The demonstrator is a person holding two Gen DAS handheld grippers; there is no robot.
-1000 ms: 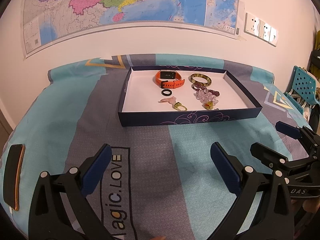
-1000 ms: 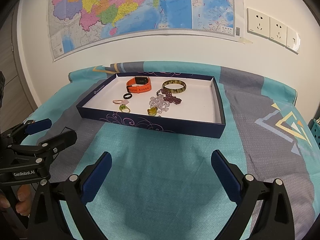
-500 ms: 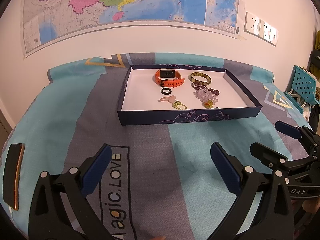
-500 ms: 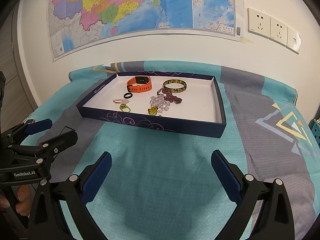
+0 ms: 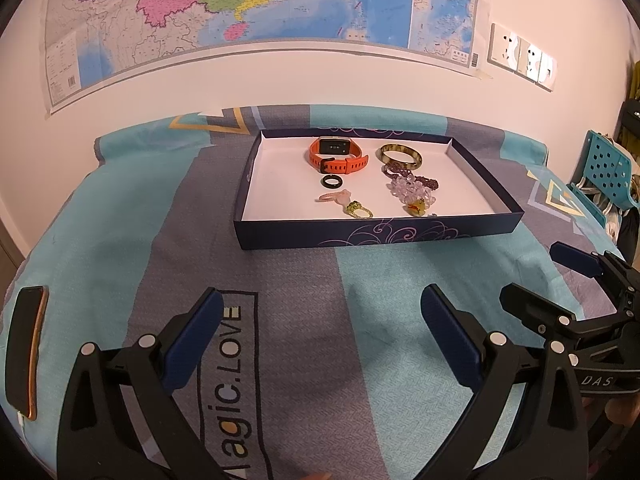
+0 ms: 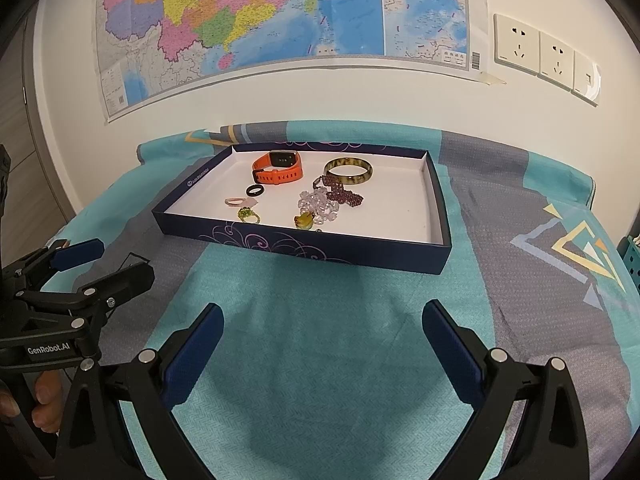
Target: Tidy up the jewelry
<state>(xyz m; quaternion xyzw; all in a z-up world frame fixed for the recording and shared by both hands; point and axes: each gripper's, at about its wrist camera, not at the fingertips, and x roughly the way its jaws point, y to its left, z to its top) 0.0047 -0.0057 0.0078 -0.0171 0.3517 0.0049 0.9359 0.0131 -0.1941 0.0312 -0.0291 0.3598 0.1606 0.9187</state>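
Two grippers, left gripper (image 5: 320,332) and right gripper (image 6: 322,340), jaws wide and empty, short of the navy tray (image 6: 304,244); jewelry lies straight ahead, rings toward its near-left corner, nearer the left.

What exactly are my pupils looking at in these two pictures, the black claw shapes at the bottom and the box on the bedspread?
No robot here: a person holds a hand-held left gripper and right gripper, each with a wide-angle camera looking forward between its blue-padded jaws. One picture comes from each camera, and each also catches the other gripper at its side. A bit of the person's hand shows on a handle.

Both pairs of jaws stand wide open and hold nothing.

On the patterned bedspread sits a shallow dark blue box with a white floor. In it lie an orange watch, a greenish bangle, a small black ring, a pink ring, a green-stone ring and a heap of beaded strands. A wall map hangs behind.
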